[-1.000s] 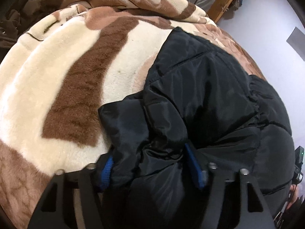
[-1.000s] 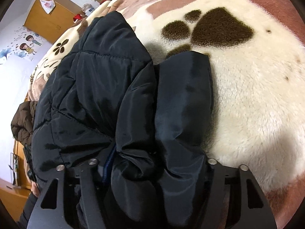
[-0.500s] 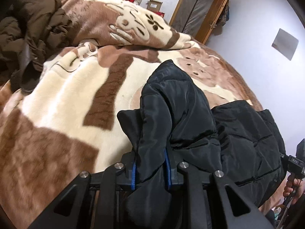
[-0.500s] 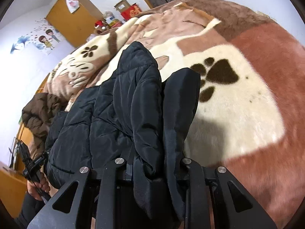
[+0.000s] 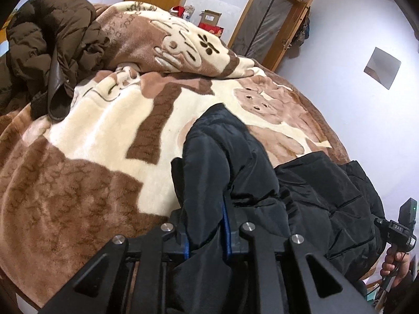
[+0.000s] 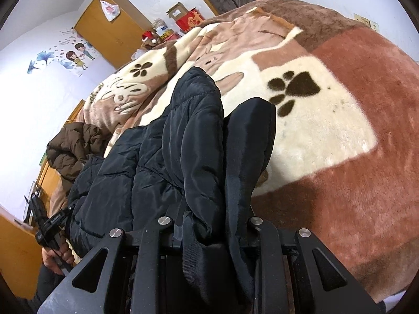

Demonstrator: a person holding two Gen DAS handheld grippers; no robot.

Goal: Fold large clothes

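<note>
While both tools clamp black jacket [image 5: 230, 162] folds, pads mostly hidden, blanket [image 5: 78, 183] beneath.

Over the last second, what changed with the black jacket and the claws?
Both claws, left claw and right claw, have just been closing and now pinch folds of the black puffer jacket, raising its near edge off the brown-and-cream plush blanket. The brown quilted coat and blanket lie unchanged.

Black jacket [image 5: 230, 162]: quilted synthetic cloth, smooth, faint sheen; blanket [image 5: 86, 136] beneath it: thick plush fleece, matt, fuzzy; brown coat [image 5: 52, 41] beyond jacket: puffed cloth, leather-like glossy trim; wardrobe [image 6: 115, 28]: smooth orange wood.
</note>
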